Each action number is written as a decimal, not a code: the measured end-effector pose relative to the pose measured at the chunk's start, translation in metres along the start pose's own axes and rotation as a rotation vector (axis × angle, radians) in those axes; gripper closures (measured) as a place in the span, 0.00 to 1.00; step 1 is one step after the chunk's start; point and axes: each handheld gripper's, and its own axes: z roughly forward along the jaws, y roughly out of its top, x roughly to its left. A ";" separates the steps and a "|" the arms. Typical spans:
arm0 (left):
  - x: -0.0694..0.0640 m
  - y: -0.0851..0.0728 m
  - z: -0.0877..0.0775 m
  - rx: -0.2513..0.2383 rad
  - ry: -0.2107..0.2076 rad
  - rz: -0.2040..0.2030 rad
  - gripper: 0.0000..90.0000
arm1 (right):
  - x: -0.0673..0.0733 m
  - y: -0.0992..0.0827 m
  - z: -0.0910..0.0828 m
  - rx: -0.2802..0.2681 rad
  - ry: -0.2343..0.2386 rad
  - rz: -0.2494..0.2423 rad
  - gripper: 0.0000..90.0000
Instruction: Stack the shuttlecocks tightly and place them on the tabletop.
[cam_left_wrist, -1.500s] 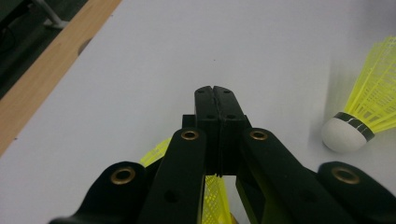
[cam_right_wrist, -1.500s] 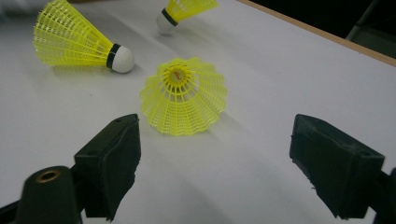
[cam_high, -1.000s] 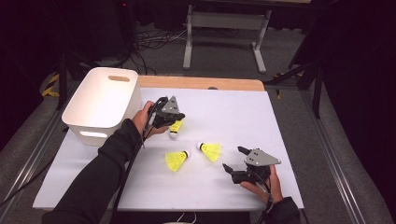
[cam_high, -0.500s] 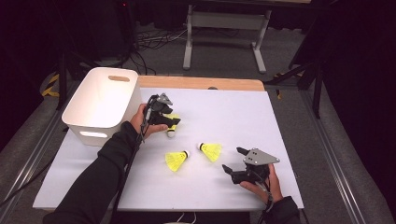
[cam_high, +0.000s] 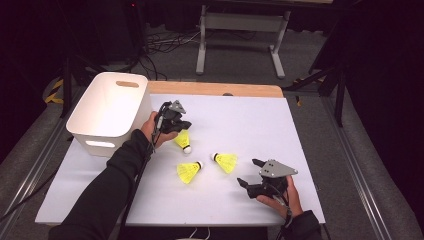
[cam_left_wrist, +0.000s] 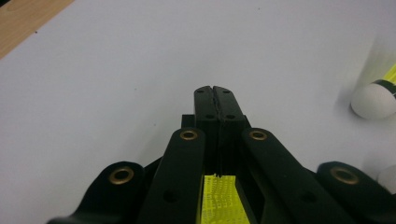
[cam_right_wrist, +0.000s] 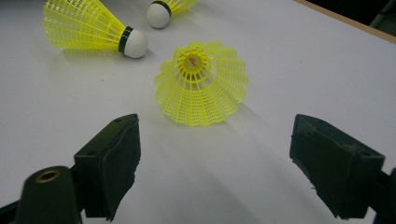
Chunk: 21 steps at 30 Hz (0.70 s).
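Observation:
Three yellow shuttlecocks with white corks are on the white table (cam_high: 280, 130). My left gripper (cam_high: 184, 124) is beside the bin, and its jaws have just been closing. Its pads (cam_left_wrist: 215, 100) meet, and the yellow skirt mesh (cam_left_wrist: 219, 200) of one shuttlecock (cam_high: 182, 141) is caught between the jaws behind them. My right gripper (cam_high: 249, 171) rests near the front right, open (cam_right_wrist: 226, 163) and holding nothing. A second shuttlecock (cam_high: 226, 162) (cam_right_wrist: 201, 84) lies just ahead of it, skirt toward it. The third (cam_high: 189, 171) (cam_right_wrist: 88, 25) lies to the left.
A white plastic bin (cam_high: 82, 140) stands at the table's left side, close to my left hand. A wooden strip (cam_high: 215, 89) runs along the far edge. The right half of the white surface is bare. Beyond the table are a dark floor and a metal stand.
The left gripper shifted a little and sank toward the table, the shuttlecock now showing just below it. The right gripper and the two loose shuttlecocks stayed where they were.

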 end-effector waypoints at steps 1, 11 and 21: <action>-0.001 0.002 -0.005 -0.015 0.026 -0.011 0.99 | 0.000 0.000 0.000 -0.001 0.002 0.001 0.19; -0.008 -0.013 -0.024 -0.025 0.000 -0.118 0.40 | 0.001 0.000 0.001 0.009 0.009 0.000 0.19; -0.005 -0.033 -0.008 -0.015 -0.109 -0.182 0.65 | 0.001 -0.001 0.003 0.018 0.029 0.007 0.19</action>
